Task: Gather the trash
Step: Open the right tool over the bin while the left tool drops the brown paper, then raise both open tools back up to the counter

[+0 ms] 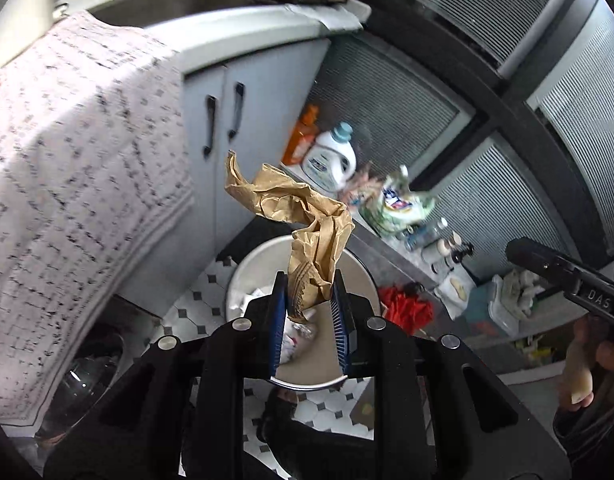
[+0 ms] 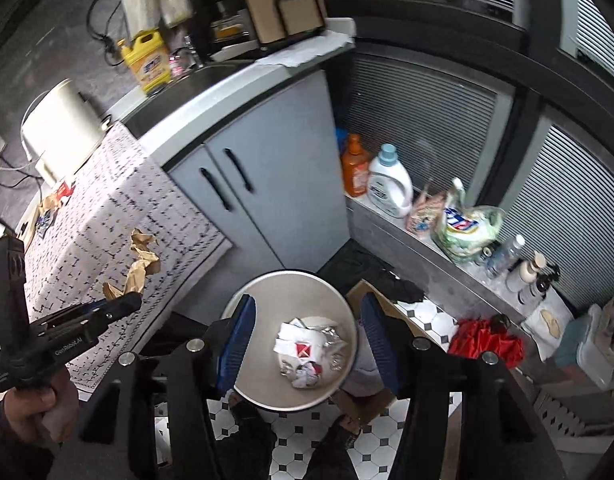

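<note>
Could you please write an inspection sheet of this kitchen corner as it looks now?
Surface: black-and-white tiled floor.
Job's things: crumpled brown paper in the left gripper; round bin holding white wrappers.
Clutter: detergent bottles, red cloth by the ledge.
Grippers: left jaws shut on the paper above the bin; right gripper jaws open, empty, over the bin.
Cables: black cord on the counter.
Surroundings: grey cabinet, patterned cloth.
</note>
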`<state>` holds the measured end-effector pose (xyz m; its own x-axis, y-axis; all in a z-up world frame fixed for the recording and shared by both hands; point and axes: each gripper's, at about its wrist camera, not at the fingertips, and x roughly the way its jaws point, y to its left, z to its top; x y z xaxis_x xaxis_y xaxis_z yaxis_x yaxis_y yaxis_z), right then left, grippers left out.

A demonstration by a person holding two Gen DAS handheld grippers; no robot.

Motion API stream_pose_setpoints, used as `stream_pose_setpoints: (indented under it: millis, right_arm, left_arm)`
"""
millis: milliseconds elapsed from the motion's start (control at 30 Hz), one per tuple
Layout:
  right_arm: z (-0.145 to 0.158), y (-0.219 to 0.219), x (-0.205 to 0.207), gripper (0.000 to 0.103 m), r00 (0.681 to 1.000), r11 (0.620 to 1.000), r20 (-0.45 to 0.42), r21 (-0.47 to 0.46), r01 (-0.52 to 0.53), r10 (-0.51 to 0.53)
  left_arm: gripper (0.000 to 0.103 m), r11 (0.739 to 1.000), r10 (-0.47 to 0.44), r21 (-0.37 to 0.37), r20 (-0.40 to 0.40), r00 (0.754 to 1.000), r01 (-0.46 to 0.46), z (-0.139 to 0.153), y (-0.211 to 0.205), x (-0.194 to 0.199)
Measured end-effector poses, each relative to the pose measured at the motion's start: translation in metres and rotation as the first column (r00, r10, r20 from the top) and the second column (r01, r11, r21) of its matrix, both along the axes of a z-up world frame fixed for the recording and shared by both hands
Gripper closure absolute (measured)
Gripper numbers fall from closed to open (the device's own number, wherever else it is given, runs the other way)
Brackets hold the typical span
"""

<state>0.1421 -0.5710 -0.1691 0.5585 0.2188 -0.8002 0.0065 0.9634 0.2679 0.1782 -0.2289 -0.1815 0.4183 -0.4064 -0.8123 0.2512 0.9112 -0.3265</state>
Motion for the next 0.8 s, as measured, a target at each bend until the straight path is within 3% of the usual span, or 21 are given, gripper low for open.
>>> stream_pose_setpoints:
  millis: [100, 133, 167, 267, 533, 800]
  right_arm:
    - [-0.004, -0.013, -0.005, 0.048, 1.0, 1.0, -0.011, 0.001, 0.022, -0.022]
    - [-0.005, -0.015, -0.006, 0.048, 1.0, 1.0, -0.013, 0.001, 0.026, -0.026]
    - [-0.006, -0.019, -0.007, 0.048, 0.999, 1.0, -0.015, 0.0, 0.03, -0.03]
    - [-0.007, -0.026, -0.008, 0.048, 0.999, 0.999, -0.015, -0.001, 0.037, -0.037]
    - [-0.014, -0.025, -0.004, 0.047, 0.999, 1.0, -0.03, 0.018, 0.018, -0.018]
    - [0.001, 0.017, 0.017, 0.023, 0.998, 0.998, 0.023, 0.027, -0.065, 0.065]
  left_arm:
    - [0.08, 0.999, -0.037, -0.006, -0.02, 0.999, 0.037, -0.007, -0.018, 0.0]
    - [0.073, 0.999, -0.047, -0.012, -0.025, 0.999, 0.047, -0.008, -0.022, 0.0]
    - [0.059, 0.998, -0.058, -0.019, -0.032, 0.998, 0.057, -0.01, -0.026, 0.001]
    - [0.041, 0.998, -0.062, -0.025, -0.03, 0.998, 0.061, -0.012, -0.032, 0.001]
    - [0.025, 1.0, -0.006, 0.005, -0.015, 1.0, 0.006, -0.005, -0.013, 0.002]
    - [0.009, 0.991, 0.128, 0.043, 0.05, 0.99, -0.13, 0.02, 0.045, 0.0]
